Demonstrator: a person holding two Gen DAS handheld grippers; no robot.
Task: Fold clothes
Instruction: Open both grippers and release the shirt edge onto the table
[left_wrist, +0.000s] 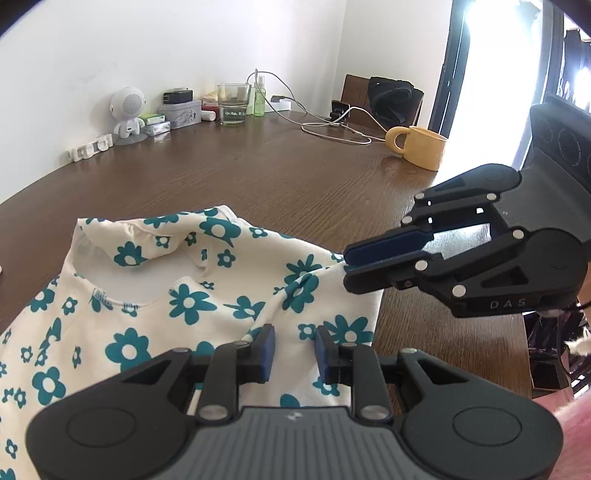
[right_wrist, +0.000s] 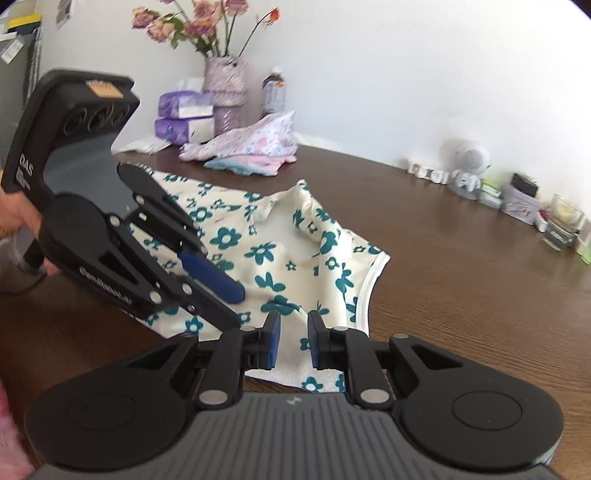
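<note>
The floral top (left_wrist: 207, 295) lay rumpled on the brown table (left_wrist: 280, 173), neckline open and facing up, one side bunched toward the table edge. It looked light, thin and limp: no stiffness, so it would drape and wrinkle wherever it was lifted, though it was unlikely to slip from rubber pads.

The left gripper (left_wrist: 294, 350) hovered over the fabric, jaws slightly apart, nothing pinched between the blue pads (left_wrist: 266, 350). The right gripper (right_wrist: 292, 341) looked the same in its own view, narrow gap, cloth below but not clamped. In the left view its tips sat at the shoulder edge; contact there I couldn't confirm.

Best holds, I judged: the shoulder seams or hem corners, one per gripper.
</note>
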